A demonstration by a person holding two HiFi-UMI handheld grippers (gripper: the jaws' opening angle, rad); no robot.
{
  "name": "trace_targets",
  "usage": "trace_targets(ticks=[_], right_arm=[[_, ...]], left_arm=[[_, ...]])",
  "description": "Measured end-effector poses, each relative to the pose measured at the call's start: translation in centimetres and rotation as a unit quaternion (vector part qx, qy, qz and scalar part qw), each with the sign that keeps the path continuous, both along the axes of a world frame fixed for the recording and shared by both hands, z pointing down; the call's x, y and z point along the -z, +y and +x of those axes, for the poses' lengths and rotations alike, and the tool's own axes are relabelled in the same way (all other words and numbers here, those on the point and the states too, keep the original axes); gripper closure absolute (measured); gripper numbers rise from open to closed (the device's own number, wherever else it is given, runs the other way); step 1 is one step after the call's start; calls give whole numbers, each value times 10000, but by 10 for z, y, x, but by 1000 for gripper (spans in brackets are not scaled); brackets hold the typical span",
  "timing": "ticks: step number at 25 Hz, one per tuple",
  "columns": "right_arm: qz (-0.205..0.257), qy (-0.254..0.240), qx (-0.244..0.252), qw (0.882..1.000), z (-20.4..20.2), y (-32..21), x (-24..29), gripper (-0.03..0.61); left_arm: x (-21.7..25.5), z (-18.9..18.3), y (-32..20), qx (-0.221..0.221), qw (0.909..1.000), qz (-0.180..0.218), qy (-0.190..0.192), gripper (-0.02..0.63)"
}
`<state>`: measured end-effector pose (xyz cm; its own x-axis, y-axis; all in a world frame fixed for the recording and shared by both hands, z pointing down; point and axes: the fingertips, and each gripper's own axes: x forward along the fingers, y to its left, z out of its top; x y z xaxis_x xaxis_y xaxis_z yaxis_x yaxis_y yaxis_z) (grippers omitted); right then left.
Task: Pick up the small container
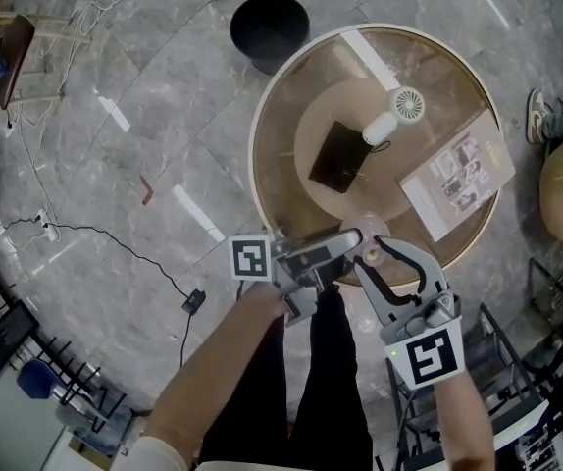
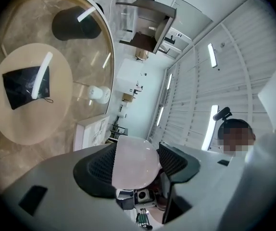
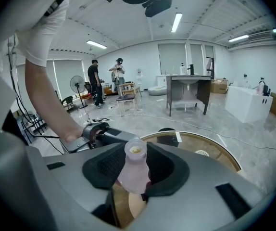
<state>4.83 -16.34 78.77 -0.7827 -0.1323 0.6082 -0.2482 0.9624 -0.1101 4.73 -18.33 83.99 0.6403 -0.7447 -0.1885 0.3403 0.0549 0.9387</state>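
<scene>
The small container [image 3: 134, 170] is a pale pink translucent bottle with an open top and something yellowish inside. My right gripper [image 3: 137, 171] is shut on its body and holds it upright above the table's near edge. From the head view I look down on the container [image 1: 370, 254], which sits between the right gripper's [image 1: 371, 256] dark fingers. My left gripper [image 1: 346, 247] lies just left of it, pointing toward it. In the left gripper view a pale, rounded, cap-like piece [image 2: 134, 160] sits between the pads, and the left gripper [image 2: 137, 163] is shut on it.
On the round glass table [image 1: 258, 165] lie a black pouch [image 1: 338, 157], a small white fan [image 1: 400, 109] and a booklet [image 1: 458, 175]. A black bin [image 1: 270, 29] stands beyond it. Cables cross the floor at left, and a metal rack [image 1: 522, 391] stands at lower right.
</scene>
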Motion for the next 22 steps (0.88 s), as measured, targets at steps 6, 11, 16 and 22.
trace_targets(ticks=[6,11,16,22], right_arm=[[67,-124,-81,9999,-7,3,51,430],[147,-213,-165,9995,-12,7,111,430],[319,-339,-265,9986,-22,11,184,430],[441,-498,-515,9965,-29,13,262,430]], left_arm=[[53,-8,1,-36,9997,182,148,337],[112,-13,6,-116,9995,217,207,341],[185,-20,10,-235,9991,268,233,341],[261,-26,14,-450,9982,337,221,341]])
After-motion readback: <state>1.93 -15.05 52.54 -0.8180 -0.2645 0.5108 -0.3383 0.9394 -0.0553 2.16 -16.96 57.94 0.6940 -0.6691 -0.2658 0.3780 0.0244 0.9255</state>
